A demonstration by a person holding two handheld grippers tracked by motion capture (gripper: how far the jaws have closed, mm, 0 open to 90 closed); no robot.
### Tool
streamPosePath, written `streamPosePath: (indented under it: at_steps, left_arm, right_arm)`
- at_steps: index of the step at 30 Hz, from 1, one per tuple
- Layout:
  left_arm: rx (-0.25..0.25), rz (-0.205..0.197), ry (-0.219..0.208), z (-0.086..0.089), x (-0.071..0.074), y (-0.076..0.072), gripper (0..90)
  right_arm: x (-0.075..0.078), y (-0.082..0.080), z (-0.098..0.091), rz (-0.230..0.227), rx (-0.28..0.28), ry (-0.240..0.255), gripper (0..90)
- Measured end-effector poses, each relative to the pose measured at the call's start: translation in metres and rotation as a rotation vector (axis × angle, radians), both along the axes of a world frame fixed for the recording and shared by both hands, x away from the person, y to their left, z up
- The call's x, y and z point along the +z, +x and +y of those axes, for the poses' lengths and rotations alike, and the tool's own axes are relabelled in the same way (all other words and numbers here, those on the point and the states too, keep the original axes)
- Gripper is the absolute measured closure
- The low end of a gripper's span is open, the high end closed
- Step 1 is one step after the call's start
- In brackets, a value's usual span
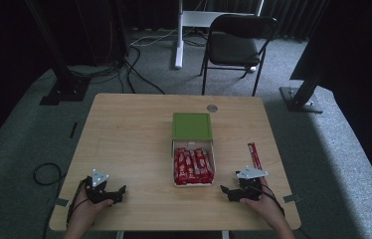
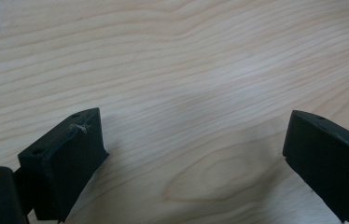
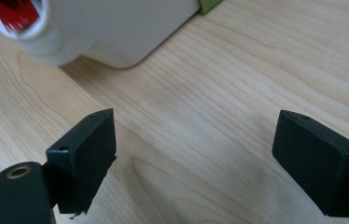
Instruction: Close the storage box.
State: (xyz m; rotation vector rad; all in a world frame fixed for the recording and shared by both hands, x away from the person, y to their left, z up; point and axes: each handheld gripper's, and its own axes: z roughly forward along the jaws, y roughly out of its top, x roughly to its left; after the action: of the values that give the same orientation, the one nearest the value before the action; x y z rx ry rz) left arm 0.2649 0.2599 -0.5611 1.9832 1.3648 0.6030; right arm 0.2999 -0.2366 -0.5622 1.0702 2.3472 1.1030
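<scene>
From the high view, a light wooden worktop (image 1: 134, 144) carries a white box (image 1: 193, 183) a little right of its centre, nearer the near edge than the far one. The box's green lid (image 1: 192, 126) lies folded back toward the far edge. Inside, red snack bars (image 1: 192, 166) lie packed side by side; their wrappers bear pale print, too small to read. One more red bar (image 1: 254, 155) lies loose on the worktop, to the right of the box and near the right edge. A small round grey plug (image 1: 212, 107) sits by the far edge. The left hand-held gripper (image 1: 116, 193) rests by the near left corner, well apart from the box. The right hand-held gripper (image 1: 230, 192) rests near the near edge, just right of the box's near right corner, with the loose bar beyond it. A black chair (image 1: 236, 47) stands on the carpet past the worktop.

In the left gripper view, the jaws stand wide apart over bare wood grain, holding nothing: released.

In the right gripper view, the jaws also stand wide apart and empty. The white box's rounded corner lies ahead of them, with a glimpse of red wrapper at the top left and a sliver of green lid behind; no lettering is legible.
</scene>
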Motion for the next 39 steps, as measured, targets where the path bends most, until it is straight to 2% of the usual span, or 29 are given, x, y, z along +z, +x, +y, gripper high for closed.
streamPosePath:
  at_steps: [6, 9, 13, 19, 27, 29, 34, 39]
  left_arm:
    - [-0.035, -0.038, -0.03, -0.013, 0.01, -0.003, 6.0]
    - [-0.06, -0.051, -0.013, -0.02, 0.014, -0.003, 6.0]
    - [-0.072, -0.06, -0.025, -0.024, 0.016, -0.003, 6.0]
    - [-0.116, -0.094, -0.042, -0.037, 0.024, -0.003, 6.0]
    - [-0.186, -0.108, -0.045, -0.056, 0.032, -0.001, 6.0]
    - [-0.191, -0.129, -0.04, -0.062, 0.035, 0.0, 6.0]
    - [-0.233, -0.151, -0.047, -0.073, 0.04, 0.001, 6.0]
    - [-0.277, -0.181, -0.075, -0.086, 0.045, 0.003, 6.0]
  right_arm:
    - [0.007, -0.002, -0.003, -0.011, -0.006, 0.028, 13.2]
    - [0.013, -0.003, -0.004, -0.015, -0.004, 0.052, 13.2]
    - [0.018, -0.004, -0.005, -0.027, -0.007, 0.069, 13.2]
    - [0.029, -0.005, -0.005, -0.057, 0.004, 0.095, 13.2]
    - [0.041, -0.005, 0.001, -0.087, 0.031, 0.134, 13.2]
    - [0.044, -0.005, 0.004, -0.093, 0.04, 0.146, 13.2]
    - [0.049, -0.003, 0.01, -0.105, 0.054, 0.165, 13.2]
    - [0.054, -0.002, 0.015, -0.115, 0.073, 0.177, 13.2]
